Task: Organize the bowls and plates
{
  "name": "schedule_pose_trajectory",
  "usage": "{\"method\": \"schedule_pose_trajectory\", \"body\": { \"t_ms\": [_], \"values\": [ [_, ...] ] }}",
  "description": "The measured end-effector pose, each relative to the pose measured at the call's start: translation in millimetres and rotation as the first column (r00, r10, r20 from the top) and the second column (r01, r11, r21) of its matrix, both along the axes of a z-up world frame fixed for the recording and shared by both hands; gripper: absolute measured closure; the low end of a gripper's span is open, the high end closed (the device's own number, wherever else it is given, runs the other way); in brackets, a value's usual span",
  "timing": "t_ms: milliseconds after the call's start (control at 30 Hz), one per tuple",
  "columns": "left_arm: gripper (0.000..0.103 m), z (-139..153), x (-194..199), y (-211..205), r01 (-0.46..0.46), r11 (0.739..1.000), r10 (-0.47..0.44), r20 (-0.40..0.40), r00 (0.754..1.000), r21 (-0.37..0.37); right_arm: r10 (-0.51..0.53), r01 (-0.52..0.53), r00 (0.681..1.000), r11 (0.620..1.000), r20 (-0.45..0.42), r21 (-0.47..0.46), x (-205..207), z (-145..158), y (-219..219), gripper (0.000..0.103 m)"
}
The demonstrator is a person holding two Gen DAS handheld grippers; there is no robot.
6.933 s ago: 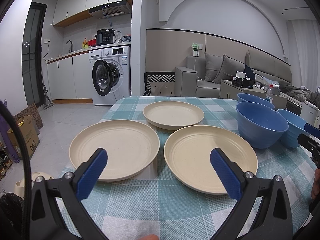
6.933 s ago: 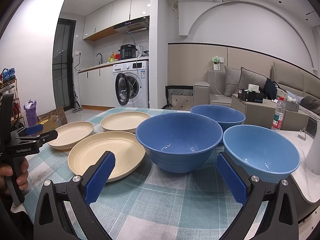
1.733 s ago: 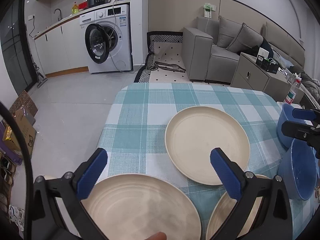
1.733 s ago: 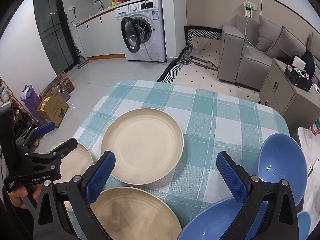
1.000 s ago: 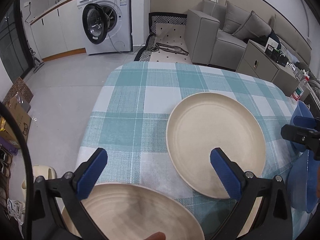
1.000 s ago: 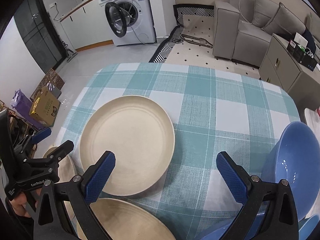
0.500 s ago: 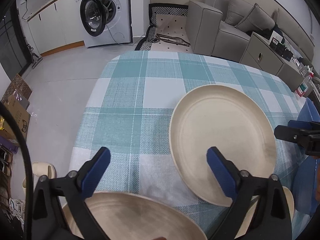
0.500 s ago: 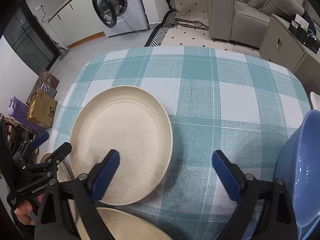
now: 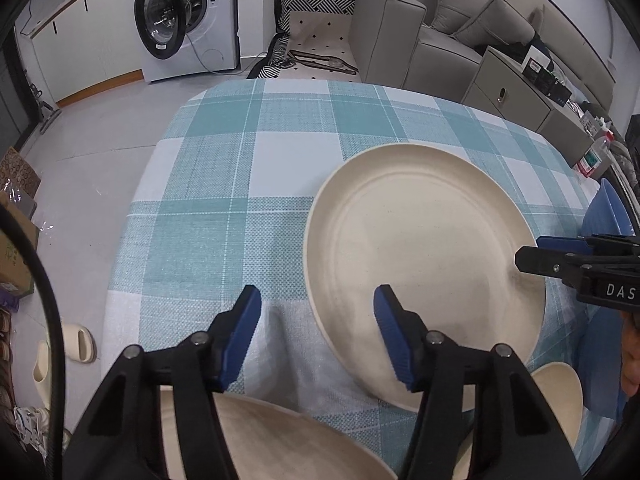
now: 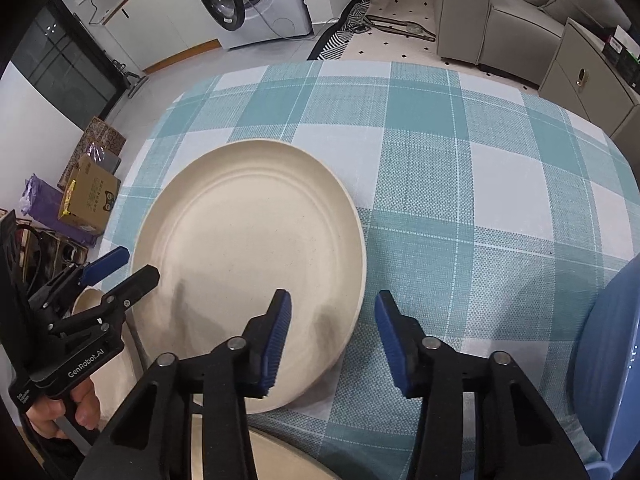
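Left wrist view shows the left gripper [image 9: 318, 328] with its jaws apart, straddling the 8 o'clock rim of the far plate [image 9: 424, 268]: the right pad sits over the plate's inner face, the left pad over bare cloth. Whether the pads touch the rim cannot be told. The right gripper [image 10: 330, 334] is placed likewise at the plate's [image 10: 248, 256] 5 o'clock rim — its left pad over the plate, its right pad over cloth, jaws apart and holding nothing.

The relation that governs the coming move: the plate lies just ahead of both sets of jaws, at roughly 1 o'clock from the left gripper and 11 o'clock from the right. The plate is round, so it has no long axis; only the rim offers a grasp. Both grippers appear about equally near, which suggests a two-sided lift or a single rim pinch.

Surface: a tabletop [image 9: 240, 184] under a teal-and-white checked cloth. A second plate [image 9: 280, 440] lies at 6 o'clock below the left gripper, and a third plate [image 9: 560, 396] shows at 4 o'clock. A blue bowl [image 10: 608, 364] stands at 3 o'clock in the right wrist view, apart from the far plate.

Room: a washing machine [image 9: 188, 20] at 11 o'clock, a grey sofa [image 9: 448, 36] at 1 o'clock, and cardboard boxes [image 10: 88, 196] on the floor at 9 o'clock.
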State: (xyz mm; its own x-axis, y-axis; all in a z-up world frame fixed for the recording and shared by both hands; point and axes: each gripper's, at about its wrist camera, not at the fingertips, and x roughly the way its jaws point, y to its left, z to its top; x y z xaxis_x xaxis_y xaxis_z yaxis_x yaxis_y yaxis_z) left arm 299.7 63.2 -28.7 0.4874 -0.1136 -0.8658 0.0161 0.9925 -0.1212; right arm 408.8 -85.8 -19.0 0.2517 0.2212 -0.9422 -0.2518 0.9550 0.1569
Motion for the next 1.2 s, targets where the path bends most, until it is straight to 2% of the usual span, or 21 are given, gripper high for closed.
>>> {"method": "schedule_pose_trajectory", "body": {
  "t_ms": [133, 267, 367, 567, 1200],
  "values": [
    [0.061, -3, 2, -1, 0.002, 1.0, -0.002, -0.011, 1.0, 0.006, 0.012, -0.012, 1.0, 1.0, -0.004, -0.017, 1, -2, 2, 0.072],
    [0.078, -7, 2, -3, 0.011, 1.0, -0.011, -0.025, 1.0, -0.004, 0.017, -0.018, 1.0, 0.999, -0.022, -0.041, 3, -5, 4, 0.077],
    [0.085, -7, 1, -6, 0.031, 1.0, -0.031, -0.029, 0.999, -0.007, 0.018, -0.019, 1.0, 0.998, -0.021, -0.055, 4, -6, 3, 0.082],
    [0.088, -6, -1, -10, 0.043, 0.998, -0.042, -0.023, 0.999, 0.034, 0.024, -0.024, 1.0, 0.997, -0.005, -0.075, 2, -5, 2, 0.088],
    [0.088, 13, -14, -12, 0.03, 0.997, -0.032, 0.034, 0.999, 0.068, 0.034, -0.029, 0.997, 0.997, 0.066, -0.078, -11, 14, 1, 0.088]
  ]
}}
